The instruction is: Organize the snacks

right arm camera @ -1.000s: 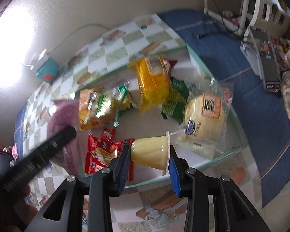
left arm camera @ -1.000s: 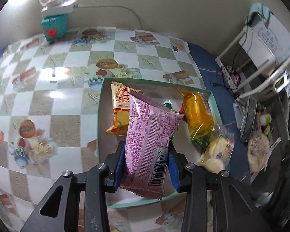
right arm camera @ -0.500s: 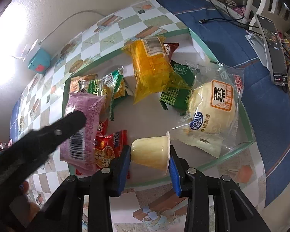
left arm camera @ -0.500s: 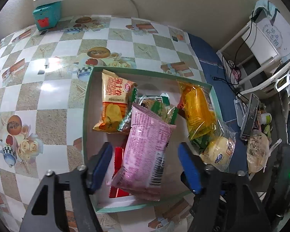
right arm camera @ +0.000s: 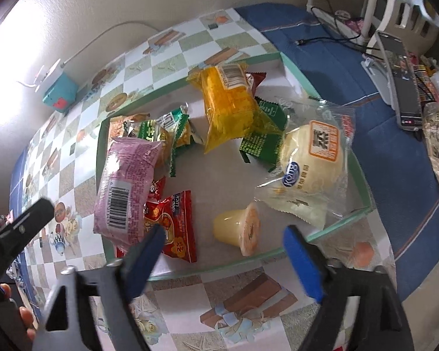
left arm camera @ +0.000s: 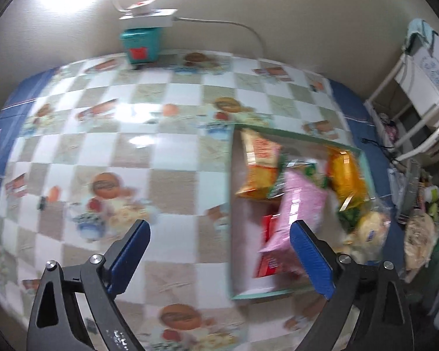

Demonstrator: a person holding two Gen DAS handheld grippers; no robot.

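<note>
Both tongs have just been opening, jaws now wide, nothing between the pads. Left tongs (left arm camera: 219, 260) hang over the checkered worktop (left arm camera: 108, 158), blurred view; the tray (left arm camera: 230, 204) sits at 3 o'clock of them. Right tongs (right arm camera: 224, 251) hover at the tray's near rim (right arm camera: 322, 232), pads clear of everything.

Pink packet (right arm camera: 125, 187) lies flat in the tray's left part, long axis running roughly 1 to 7 o'clock in the right wrist view, barcode end toward 7, resting on the red packets (right arm camera: 172, 225). In the left wrist view the same pink packet (left arm camera: 295, 204) runs about 1 to 7 too, partly behind the right pad.

Jelly cup (right arm camera: 238, 228) lies on its side on the tray floor, apart from both pads, lid facing 4 o'clock, base toward 9. Wrapped bun (right arm camera: 313, 158) just at 1 o'clock of the cup, against the right wall. Yellow bag (right arm camera: 228, 99) at the far side, long axis about 11 to 5, barcode end far. Green packet (right arm camera: 263, 143) under its near end. Green-white packet (right arm camera: 172, 134) and orange packet (left arm camera: 259, 163) at the far left of the tray.

Teal box (right arm camera: 60, 95) with power strip by the wall at 10 o'clock. Phone (right arm camera: 401, 87) on the blue cloth (right arm camera: 395, 158) at 2 o'clock.
</note>
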